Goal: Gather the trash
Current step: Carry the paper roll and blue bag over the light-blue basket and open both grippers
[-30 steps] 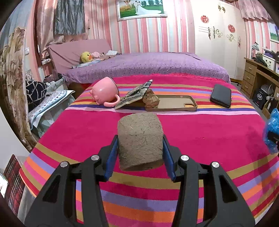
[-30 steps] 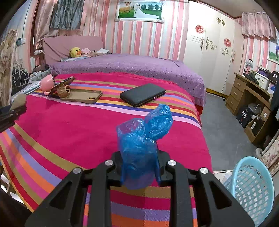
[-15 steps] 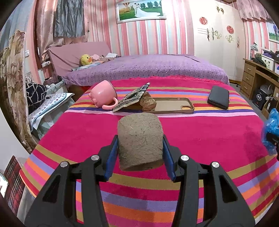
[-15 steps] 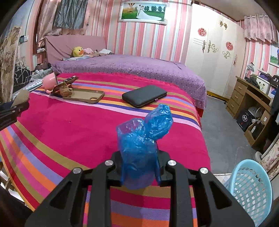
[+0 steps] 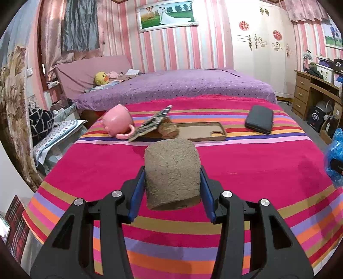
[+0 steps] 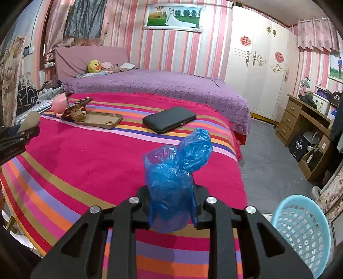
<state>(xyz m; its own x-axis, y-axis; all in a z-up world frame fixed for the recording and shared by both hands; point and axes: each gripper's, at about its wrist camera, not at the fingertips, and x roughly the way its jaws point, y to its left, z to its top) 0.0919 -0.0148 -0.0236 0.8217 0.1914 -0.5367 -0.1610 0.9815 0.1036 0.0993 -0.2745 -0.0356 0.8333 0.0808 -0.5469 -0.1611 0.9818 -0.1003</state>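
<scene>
- Bedspread (image 5: pixel 246 163) in magenta with orange, purple, tan and pink stripes covers the near bed, and both my grippers hang above it.
- Behind it lies a second bed (image 5: pixel 182 85) under a purple dotted cover, with a yellow duck toy (image 5: pixel 100 77) at its head.
- The walls are pink-and-white striped; a framed wedding picture (image 6: pixel 173 17) hangs high, a white wardrobe (image 6: pixel 259 73) stands to the right, and a wooden desk (image 6: pixel 304 120) stands further right.
- The floor beside the bed is grey, and one light blue mesh basket (image 6: pixel 300 231) stands there at lower right in the right wrist view.
- My left gripper (image 5: pixel 171 182) is clamped on a brown fibrous wad (image 5: pixel 172 173), rough and rounded on top, wedged between the blue pads (image 5: pixel 137 188) above the bedspread.
- My right gripper (image 6: pixel 171 206) is clamped on a crumpled blue plastic bag (image 6: pixel 175 173), glossy and translucent, with a twisted lobe sticking up to the right.
- Counted at the far end of the striped bed: one pink mug (image 5: pixel 118 123) on its side, one patterned flat piece (image 5: pixel 152 124) leaning, one crumpled brown scrap (image 5: pixel 169 129), one tan phone case (image 5: pixel 205 133), one black wallet (image 5: pixel 259 119).
- The brown scrap sits at the left end of the phone case, just beside the leaning piece; the wallet lies well apart to the right.
</scene>
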